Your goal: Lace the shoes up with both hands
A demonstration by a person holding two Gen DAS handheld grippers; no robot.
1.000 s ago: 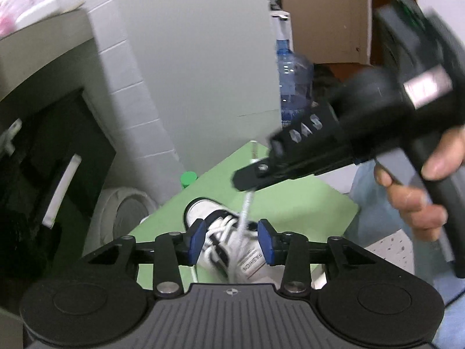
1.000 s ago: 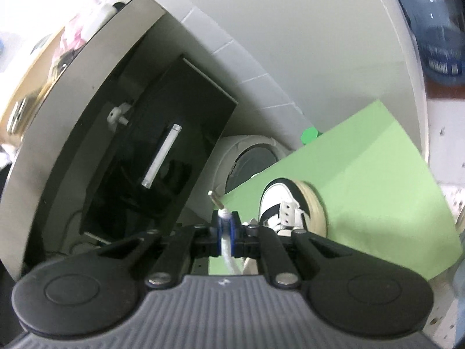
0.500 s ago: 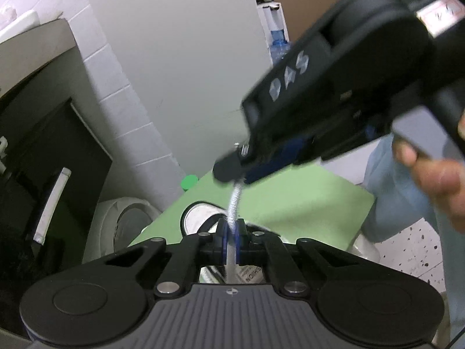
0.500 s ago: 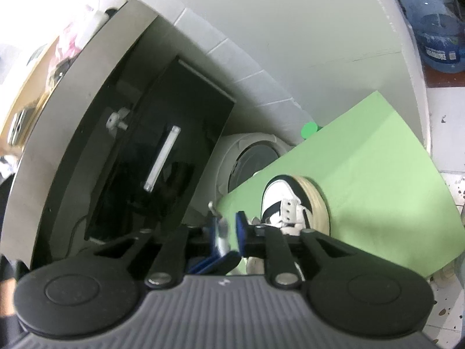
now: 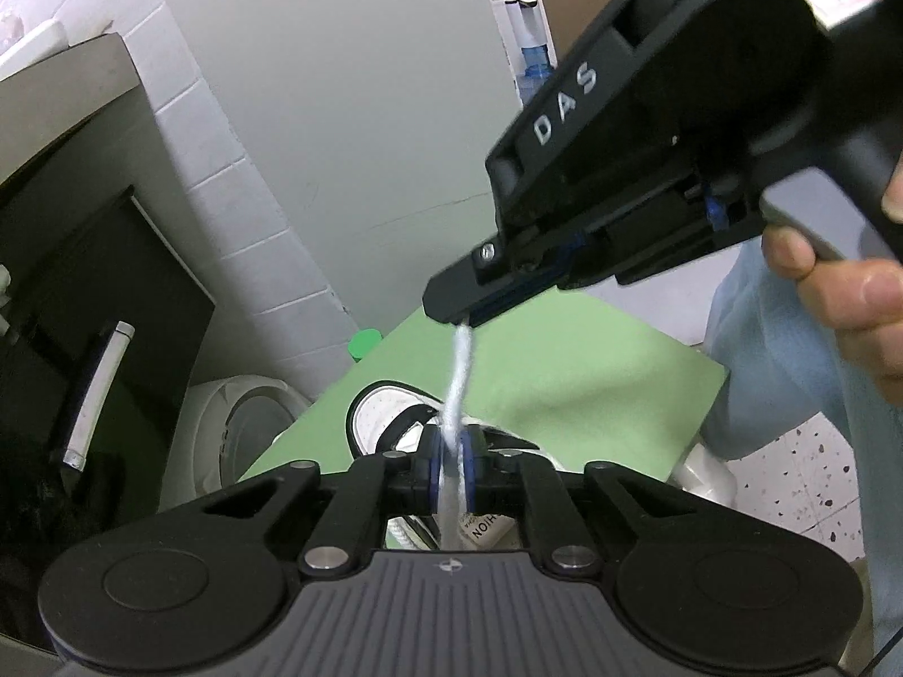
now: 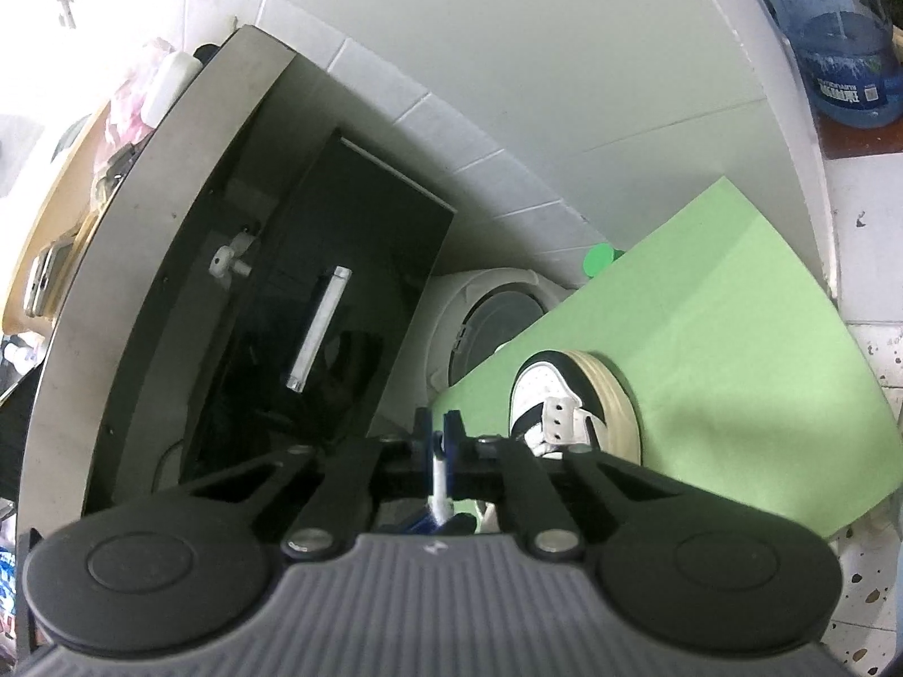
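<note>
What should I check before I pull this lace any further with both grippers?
1. Left gripper shut on the white lace: ok, the blue pads pinch it.
2. Right gripper holding the lace's upper end: ok, the lace runs straight out of its tip.
3. Lace between the two grippers free of knots: ok, one clean strand.
4. Shoe resting on the green mat: ok.
5. Which eyelet the lace comes from: cannot tell, the left gripper hides it.
6. Slack left below the left gripper: cannot tell.
</note>
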